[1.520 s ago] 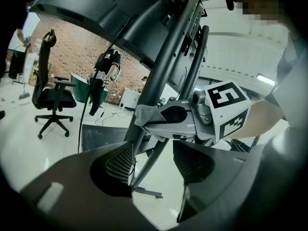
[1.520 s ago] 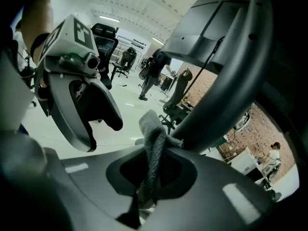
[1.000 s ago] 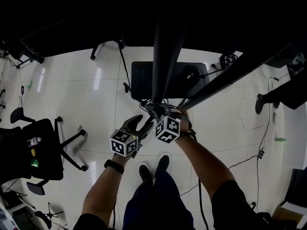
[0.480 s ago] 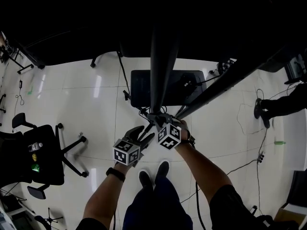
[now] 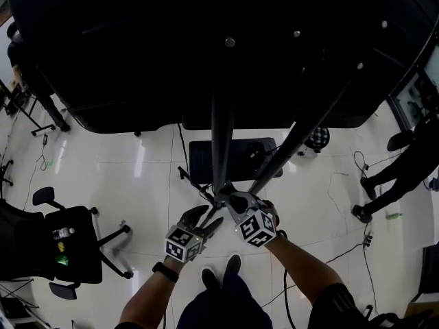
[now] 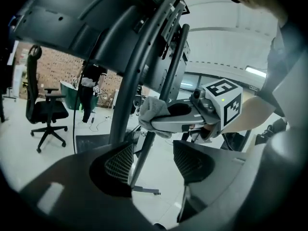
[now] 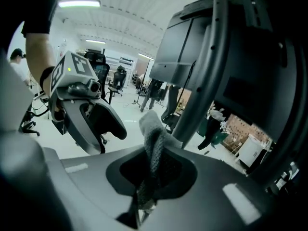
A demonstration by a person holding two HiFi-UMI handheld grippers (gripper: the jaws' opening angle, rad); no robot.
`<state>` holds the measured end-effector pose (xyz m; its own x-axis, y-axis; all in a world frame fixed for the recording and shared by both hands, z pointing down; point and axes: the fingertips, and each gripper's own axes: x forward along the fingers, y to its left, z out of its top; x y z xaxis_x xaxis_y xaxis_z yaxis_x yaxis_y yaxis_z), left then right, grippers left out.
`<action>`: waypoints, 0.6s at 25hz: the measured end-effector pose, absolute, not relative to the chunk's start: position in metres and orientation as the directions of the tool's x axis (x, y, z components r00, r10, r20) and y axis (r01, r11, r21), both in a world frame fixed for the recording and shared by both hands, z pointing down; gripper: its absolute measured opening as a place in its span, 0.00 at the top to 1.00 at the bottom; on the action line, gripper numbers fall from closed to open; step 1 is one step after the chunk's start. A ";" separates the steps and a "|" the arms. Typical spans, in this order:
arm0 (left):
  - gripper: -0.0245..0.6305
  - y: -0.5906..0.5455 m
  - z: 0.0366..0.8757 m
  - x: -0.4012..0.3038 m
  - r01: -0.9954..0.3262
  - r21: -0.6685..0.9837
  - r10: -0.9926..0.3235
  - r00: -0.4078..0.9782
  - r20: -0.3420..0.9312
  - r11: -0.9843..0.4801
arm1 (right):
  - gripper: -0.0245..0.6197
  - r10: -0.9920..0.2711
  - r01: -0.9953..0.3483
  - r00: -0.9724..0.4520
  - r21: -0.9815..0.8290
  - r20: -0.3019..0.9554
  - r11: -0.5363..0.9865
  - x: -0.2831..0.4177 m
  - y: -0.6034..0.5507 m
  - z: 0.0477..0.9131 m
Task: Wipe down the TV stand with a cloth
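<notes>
The TV stand's black pole [image 5: 219, 142] rises from its flat base [image 5: 206, 157] on the white floor to the dark back of the TV [image 5: 226, 46]. My right gripper [image 5: 232, 200] is shut on a grey cloth [image 7: 153, 143]. The cloth sits up against a slanted pole [image 7: 204, 81] of the stand. In the left gripper view the same cloth [image 6: 153, 110] bulges from the right gripper's jaws beside the pole [image 6: 127, 100]. My left gripper [image 5: 206, 219] stands open just left of the right one, nothing between its fingers. The pole shows beyond its gap.
A black office chair [image 5: 68, 249] stands on the floor at the left. A person's legs [image 5: 384, 180] are at the right edge. Cables [image 5: 343, 249] run across the white floor. The holder's shoes [image 5: 219, 274] are just below the grippers.
Both grippers have risen along the stand's poles, still side by side. The head view has tipped up, so the TV's dark back now fills the upper half.
</notes>
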<state>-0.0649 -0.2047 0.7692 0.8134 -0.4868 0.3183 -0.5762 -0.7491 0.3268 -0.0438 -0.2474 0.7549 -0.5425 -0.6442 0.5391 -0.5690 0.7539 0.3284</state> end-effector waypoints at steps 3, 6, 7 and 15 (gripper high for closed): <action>0.53 -0.207 0.713 -0.060 -0.557 0.302 -0.497 0.829 0.258 -0.773 | 0.92 -0.698 -0.573 -0.529 0.404 0.482 0.713 -0.035 -0.247 0.687; 0.53 -0.198 0.656 -0.053 -0.532 0.278 -0.492 0.846 0.206 -0.800 | 0.92 -0.742 -0.581 -0.522 0.461 0.421 0.671 -0.030 -0.239 0.617; 0.53 -0.194 0.639 -0.051 -0.524 0.273 -0.485 0.851 0.202 -0.807 | 0.92 -0.753 -0.586 -0.522 0.473 0.400 0.658 -0.028 -0.236 0.593; 0.53 -0.184 0.493 -0.033 -0.453 0.144 -0.444 0.891 0.090 -0.880 | 0.92 -0.817 -0.618 -0.514 0.548 0.262 0.564 0.000 -0.228 0.425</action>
